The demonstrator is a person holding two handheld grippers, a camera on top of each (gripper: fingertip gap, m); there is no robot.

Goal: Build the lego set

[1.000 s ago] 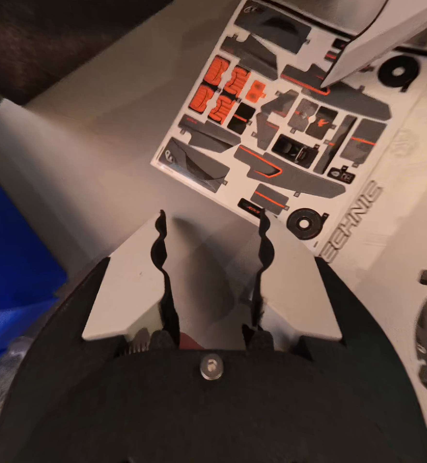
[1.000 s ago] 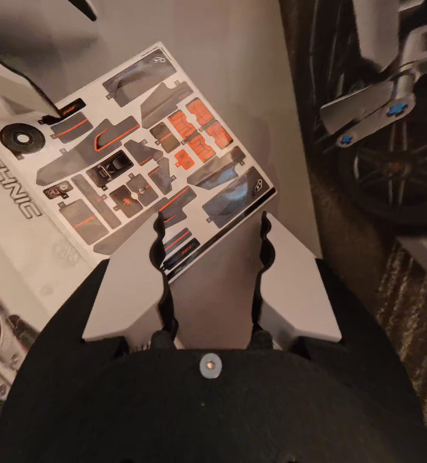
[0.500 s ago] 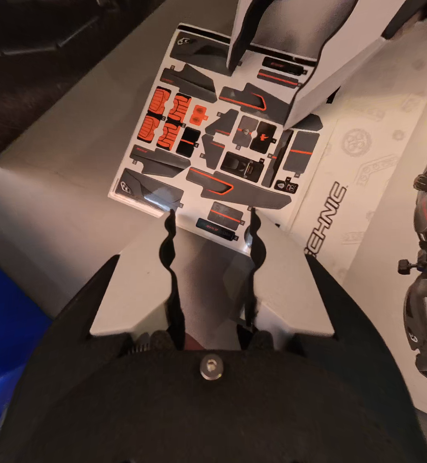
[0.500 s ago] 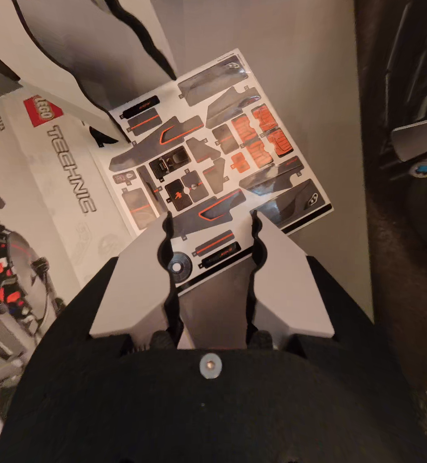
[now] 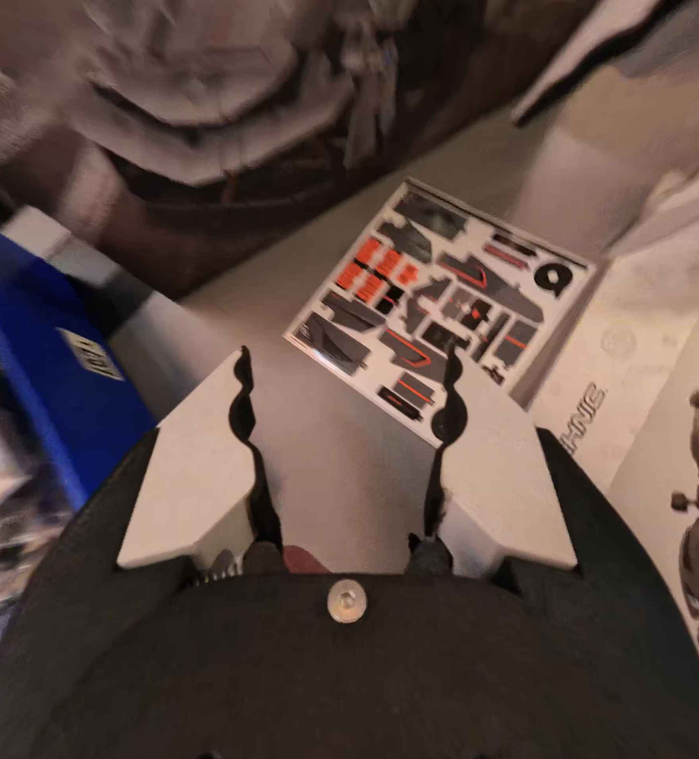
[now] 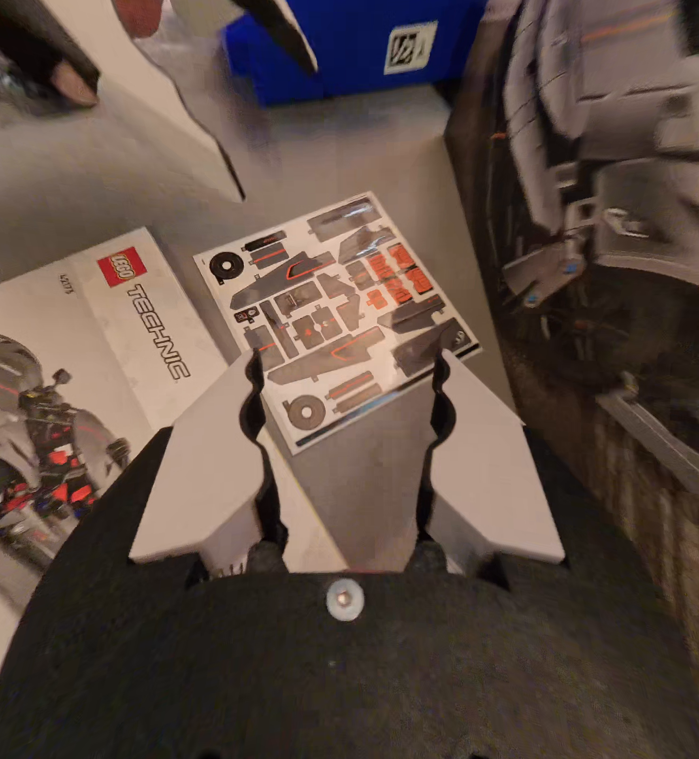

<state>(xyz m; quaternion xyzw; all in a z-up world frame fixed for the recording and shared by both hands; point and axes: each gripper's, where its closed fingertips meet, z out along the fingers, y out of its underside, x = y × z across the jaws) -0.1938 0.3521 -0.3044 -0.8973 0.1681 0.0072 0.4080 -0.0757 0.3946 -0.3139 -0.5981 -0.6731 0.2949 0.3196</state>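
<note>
Both the left gripper point(image 5: 345, 361) and right gripper point(image 6: 347, 361) are hovering wide open, empty. The sticker sheet point(image 6: 335, 316) is lying flat, looking thin and bendable; an overhanging edge seems the best hold.

White wavy-edged claw point(image 5: 347, 357) fingers, black body, silver screw point(image 5: 346, 607).

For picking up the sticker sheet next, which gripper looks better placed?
Probably the right gripper: it is open, and its fingertips already overlap the near edge of the sticker sheet. The left gripper, also open, points mostly at bare table beside the sheet.
</note>
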